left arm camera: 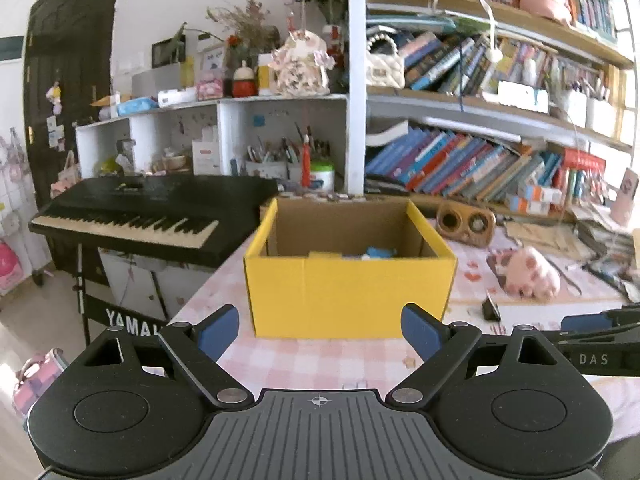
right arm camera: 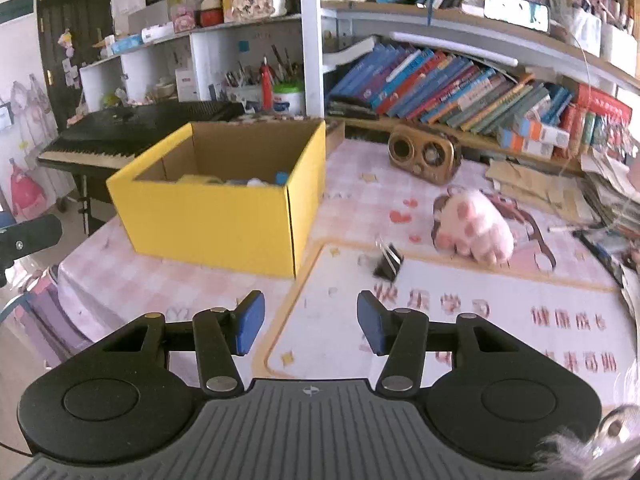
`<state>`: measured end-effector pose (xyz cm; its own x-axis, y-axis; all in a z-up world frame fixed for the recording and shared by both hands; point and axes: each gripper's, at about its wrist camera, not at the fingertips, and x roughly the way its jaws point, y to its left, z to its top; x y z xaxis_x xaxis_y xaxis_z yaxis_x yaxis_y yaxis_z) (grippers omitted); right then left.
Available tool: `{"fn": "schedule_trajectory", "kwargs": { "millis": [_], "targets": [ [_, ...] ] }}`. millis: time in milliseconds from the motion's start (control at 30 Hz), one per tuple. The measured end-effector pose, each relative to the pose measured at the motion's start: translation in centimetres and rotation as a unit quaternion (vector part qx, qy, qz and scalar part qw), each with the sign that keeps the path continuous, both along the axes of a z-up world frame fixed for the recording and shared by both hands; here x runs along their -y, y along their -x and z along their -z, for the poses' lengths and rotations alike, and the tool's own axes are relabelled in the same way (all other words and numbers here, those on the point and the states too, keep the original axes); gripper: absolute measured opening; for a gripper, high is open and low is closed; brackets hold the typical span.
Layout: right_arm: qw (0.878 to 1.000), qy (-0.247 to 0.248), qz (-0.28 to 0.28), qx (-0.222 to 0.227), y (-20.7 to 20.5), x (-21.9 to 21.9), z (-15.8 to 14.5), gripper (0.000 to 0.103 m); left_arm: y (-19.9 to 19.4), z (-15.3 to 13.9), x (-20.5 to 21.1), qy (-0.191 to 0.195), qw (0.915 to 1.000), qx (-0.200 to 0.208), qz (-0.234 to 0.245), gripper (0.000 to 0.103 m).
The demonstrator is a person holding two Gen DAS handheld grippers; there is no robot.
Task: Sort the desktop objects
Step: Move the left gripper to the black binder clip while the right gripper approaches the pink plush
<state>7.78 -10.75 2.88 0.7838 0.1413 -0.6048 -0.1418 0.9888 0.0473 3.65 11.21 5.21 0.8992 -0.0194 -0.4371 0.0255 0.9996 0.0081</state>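
Observation:
A yellow cardboard box (left arm camera: 348,292) stands on the pink checked table, with several small items inside; it also shows in the right wrist view (right arm camera: 216,224). My left gripper (left arm camera: 320,330) is open and empty, just in front of the box. My right gripper (right arm camera: 311,322) is open and empty, above the table's front part, right of the box. A black binder clip (right arm camera: 387,262) lies on the desk mat ahead of it, and shows in the left wrist view (left arm camera: 490,308). A pink plush paw (right arm camera: 474,228) lies further right, also in the left wrist view (left arm camera: 528,274).
A wooden speaker (right arm camera: 426,156) stands at the back of the table. Bookshelves (right arm camera: 460,92) and paper piles (right arm camera: 600,196) line the back and right. A black keyboard piano (left arm camera: 132,216) stands left of the table. The white desk mat (right arm camera: 480,320) covers the near right.

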Motion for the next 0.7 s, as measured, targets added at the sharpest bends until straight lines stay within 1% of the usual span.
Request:
{"fn": "schedule_trajectory", "kwargs": {
  "millis": [133,267,500,700],
  "targets": [
    [1.0,-0.002,0.004,-0.009,1.5,-0.3,0.8,0.049,1.0,0.8,0.5,-0.019,0.9998,-0.002,0.005,0.09],
    [1.0,-0.001,0.009,-0.017,2.5,-0.4,1.3,0.049,1.7,1.1,0.9,-0.014,0.9996,-0.01,0.022,0.091],
    [1.0,0.002,0.011,-0.025,4.2,-0.7,1.8,0.05,1.8,2.1,2.3,-0.018,0.9956,-0.046,0.08,0.09],
    [0.998,-0.005,0.026,-0.048,4.3,0.0,2.5,0.05,1.8,2.5,3.5,-0.021,0.9922,-0.051,0.112,0.091]
  ]
}}
